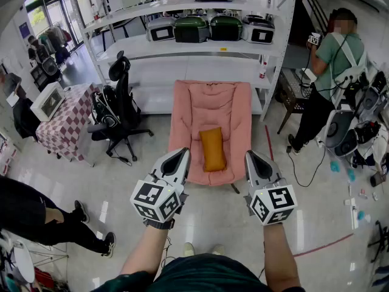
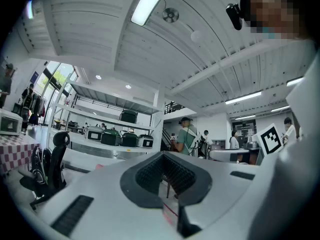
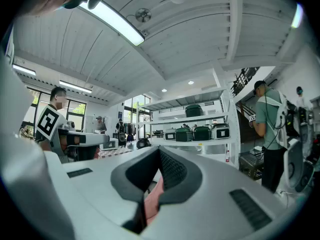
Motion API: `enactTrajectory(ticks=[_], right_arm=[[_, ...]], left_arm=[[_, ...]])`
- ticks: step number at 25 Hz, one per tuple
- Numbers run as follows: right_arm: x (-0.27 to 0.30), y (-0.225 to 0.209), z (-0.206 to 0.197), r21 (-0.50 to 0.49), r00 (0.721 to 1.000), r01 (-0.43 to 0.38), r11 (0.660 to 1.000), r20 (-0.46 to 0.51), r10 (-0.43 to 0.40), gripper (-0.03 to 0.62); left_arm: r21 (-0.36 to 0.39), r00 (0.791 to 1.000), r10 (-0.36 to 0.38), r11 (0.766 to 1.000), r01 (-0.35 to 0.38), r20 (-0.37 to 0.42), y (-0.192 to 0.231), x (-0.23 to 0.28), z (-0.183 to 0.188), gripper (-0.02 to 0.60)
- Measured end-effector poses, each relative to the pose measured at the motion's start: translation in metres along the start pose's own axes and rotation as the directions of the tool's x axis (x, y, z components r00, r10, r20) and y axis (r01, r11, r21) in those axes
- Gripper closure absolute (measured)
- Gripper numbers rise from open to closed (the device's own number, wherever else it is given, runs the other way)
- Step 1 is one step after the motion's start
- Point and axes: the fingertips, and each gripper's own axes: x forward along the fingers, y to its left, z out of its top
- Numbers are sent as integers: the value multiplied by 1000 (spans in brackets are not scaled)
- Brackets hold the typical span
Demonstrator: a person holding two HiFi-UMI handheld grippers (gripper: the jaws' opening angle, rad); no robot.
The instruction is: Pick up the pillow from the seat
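Observation:
An orange pillow lies lengthwise on the seat part of a pink padded seat that stands on the floor in front of me. Both grippers hang in the air short of the seat's near edge, and neither touches the pillow. My left gripper points at the seat's front left corner with its jaws shut and nothing between them. My right gripper is level with the front right corner and is likewise shut and empty. A strip of the pink seat shows below the closed tips in the right gripper view.
A black office chair and a checkered table stand to the left of the seat. White shelves holding several cases are behind it. A person stands at the right next to a dark chair. Someone's legs reach in at the lower left.

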Motion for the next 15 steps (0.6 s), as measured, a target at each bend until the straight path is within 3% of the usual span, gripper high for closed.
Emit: enactTrajectory(ticks=[15], right_arm=[[-4,-10,-1,56,999,-41,998,9,40,592]], left_arm=[[0,1000,9,1000,-9,7,-12,8,0,577]])
